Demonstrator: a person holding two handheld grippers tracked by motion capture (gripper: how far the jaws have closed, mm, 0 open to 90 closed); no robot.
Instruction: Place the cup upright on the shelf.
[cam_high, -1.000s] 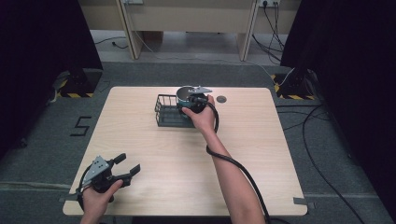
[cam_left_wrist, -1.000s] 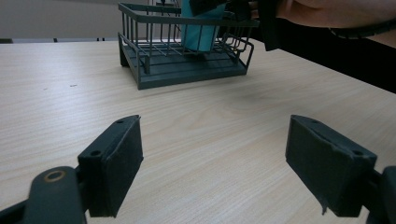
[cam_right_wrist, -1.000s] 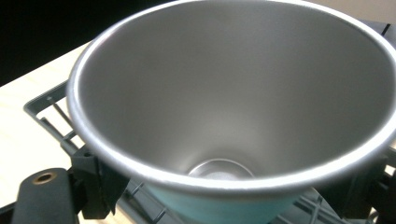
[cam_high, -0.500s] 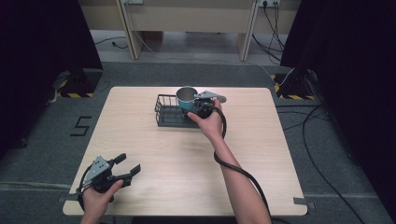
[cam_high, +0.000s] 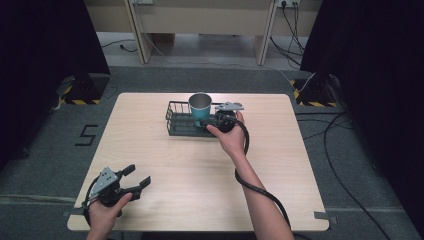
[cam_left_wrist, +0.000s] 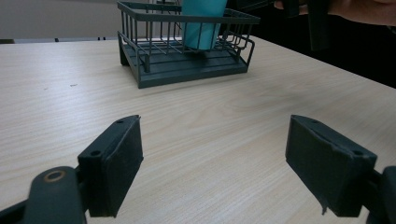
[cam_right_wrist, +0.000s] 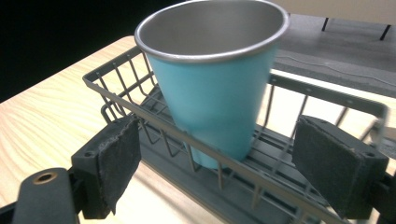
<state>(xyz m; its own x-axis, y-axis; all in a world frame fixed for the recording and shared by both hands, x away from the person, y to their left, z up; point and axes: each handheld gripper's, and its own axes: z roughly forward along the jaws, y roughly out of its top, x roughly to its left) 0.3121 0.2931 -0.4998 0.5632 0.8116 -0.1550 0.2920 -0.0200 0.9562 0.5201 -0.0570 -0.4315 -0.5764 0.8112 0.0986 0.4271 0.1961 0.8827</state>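
Since the earlier frame, the right hand-held gripper (cam_high: 216, 119) has been drawn back from the teal cup (cam_high: 200, 109), which is now left standing upright in the wire basket (cam_high: 176, 120) at the twelve o'clock side of the bench (cam_high: 165, 165). Its jaws are spread wide, with the cup between and beyond them and nothing gripped. The left hand-held gripper (cam_high: 136, 183) is rested at seven o'clock, jaws wide and empty.

The cup is judged light, stiff and thin-walled, apparently metal with a steel-coloured inside; its smooth tapered side is likely slippery. A hold is best taken across the upper wall just under the rolled rim, above the basket's top wire, where the pads (cam_right_wrist: 119, 154) can close without fouling the rack.
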